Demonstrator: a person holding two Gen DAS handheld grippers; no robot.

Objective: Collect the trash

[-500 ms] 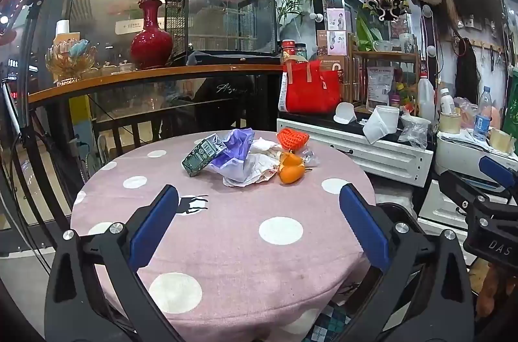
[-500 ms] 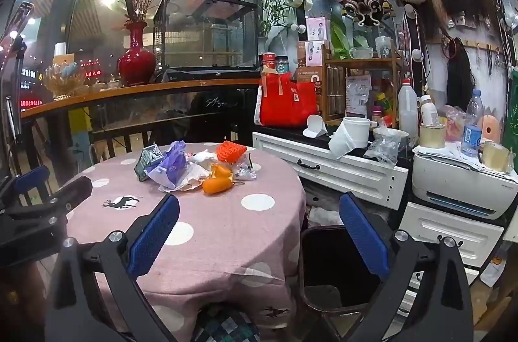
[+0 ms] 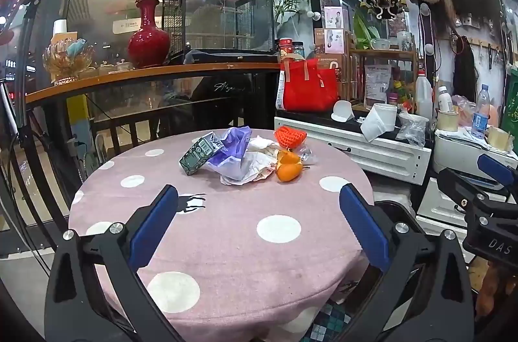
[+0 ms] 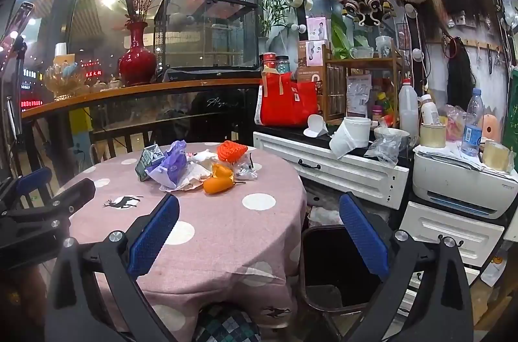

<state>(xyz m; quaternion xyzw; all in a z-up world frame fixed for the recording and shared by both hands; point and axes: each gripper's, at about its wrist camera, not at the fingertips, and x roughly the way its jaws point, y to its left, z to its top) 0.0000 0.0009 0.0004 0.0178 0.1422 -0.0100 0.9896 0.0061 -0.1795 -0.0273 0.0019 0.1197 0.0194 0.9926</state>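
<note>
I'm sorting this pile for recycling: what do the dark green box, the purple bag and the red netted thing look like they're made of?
Dark green box: printed cardboard, it seems, with flat faces, sharp edges and a slight sheen.
Purple bag: thin plastic film, crumpled and faintly translucent.
Red netted thing: probably foam fruit netting, with an open mesh and a matte look; knitted yarn can't be ruled out.

place: small shop or café corner facing an indoor mall
landmark: round table (image 3: pixel 226 245) with pink polka-dot cloth
behind table: glass front, wooden ledge, red vase (image 3: pixel 148 41), glass cage (image 3: pixel 220 15)
right of table: white cabinets (image 4: pixel 330 167), cluttered shelf (image 4: pixel 362 83), printer (image 4: pixel 463 186), bottles
</note>
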